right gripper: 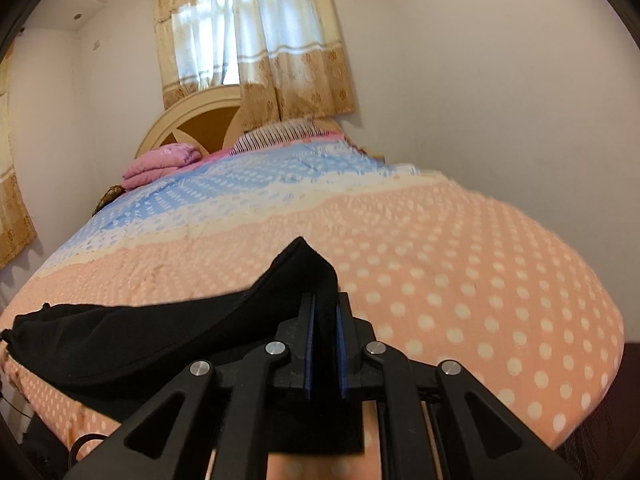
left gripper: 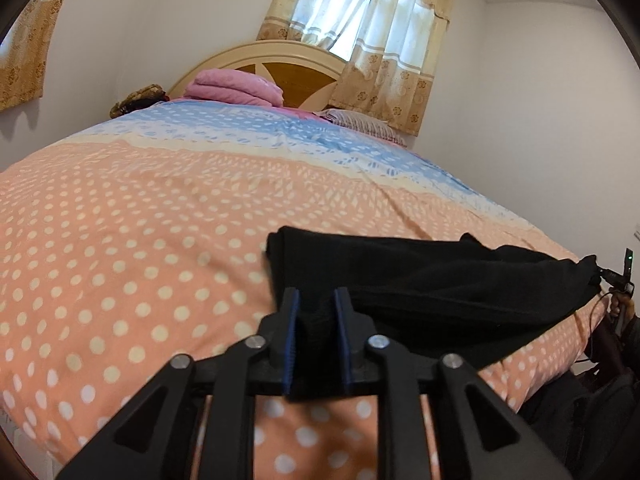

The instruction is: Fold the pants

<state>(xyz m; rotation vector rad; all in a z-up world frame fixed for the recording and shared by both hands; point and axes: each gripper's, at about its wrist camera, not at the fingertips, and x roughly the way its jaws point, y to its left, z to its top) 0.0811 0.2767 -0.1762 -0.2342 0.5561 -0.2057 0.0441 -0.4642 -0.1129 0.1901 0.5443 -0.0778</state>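
Black pants (left gripper: 420, 276) seemingly pinched between both grippers' narrowly parted fingers (left gripper: 290, 320).

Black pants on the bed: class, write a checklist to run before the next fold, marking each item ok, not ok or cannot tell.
1. Black pants lie on the bedspread: ok.
2. Cloth sits between the left hand-held gripper pads: ok.
3. Cloth sits between the right hand-held gripper pads: ok.
4. Pads pressing firmly on cloth: cannot tell.
5. Pants smooth and flat: not ok, they bunch and sag between the grippers.
6. Pink folded blanket lies well away by the headboard: ok.
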